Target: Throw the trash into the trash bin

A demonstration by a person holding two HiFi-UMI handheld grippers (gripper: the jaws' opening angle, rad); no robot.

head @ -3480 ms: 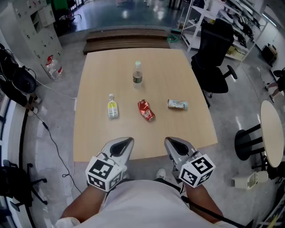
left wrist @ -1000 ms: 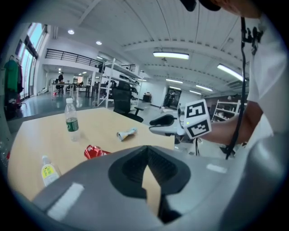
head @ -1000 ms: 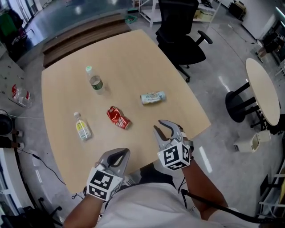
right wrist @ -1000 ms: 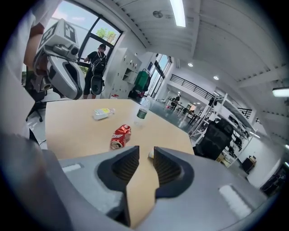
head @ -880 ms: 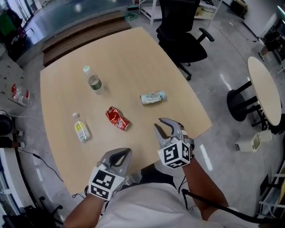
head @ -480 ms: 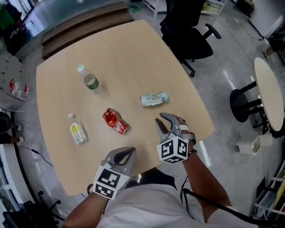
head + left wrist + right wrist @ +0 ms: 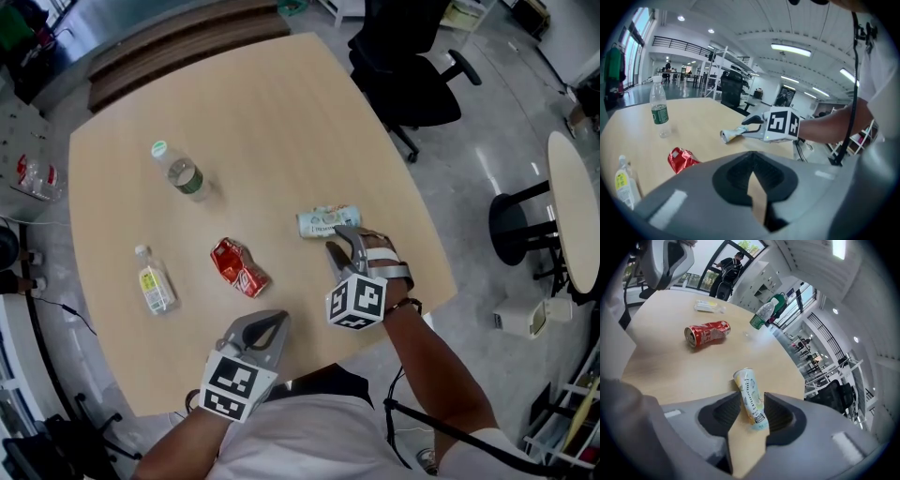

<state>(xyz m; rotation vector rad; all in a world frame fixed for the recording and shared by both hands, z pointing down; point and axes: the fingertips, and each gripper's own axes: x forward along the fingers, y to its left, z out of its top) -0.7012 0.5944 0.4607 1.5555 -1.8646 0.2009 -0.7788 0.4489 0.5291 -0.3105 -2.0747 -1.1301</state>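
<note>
Barely started tbh. Nearest: left tool (image 7: 267,323) pinched closed, empty. Then right tool (image 7: 339,240), jaws just been opening, now wide around the pale can (image 7: 323,222) lying on the bench (image 7: 281,122), not squeezing yet. Further out: crushed red can (image 7: 237,268), lying bottle (image 7: 152,289), upright bottle (image 7: 183,173). So two cans, two bottles, none binned. No bin in sight.

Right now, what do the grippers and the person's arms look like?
Left gripper and right gripper: grey curved jaws, dark inside, each with a white cube bearing black square markers. White shirt; black cable by the right arm.
</note>
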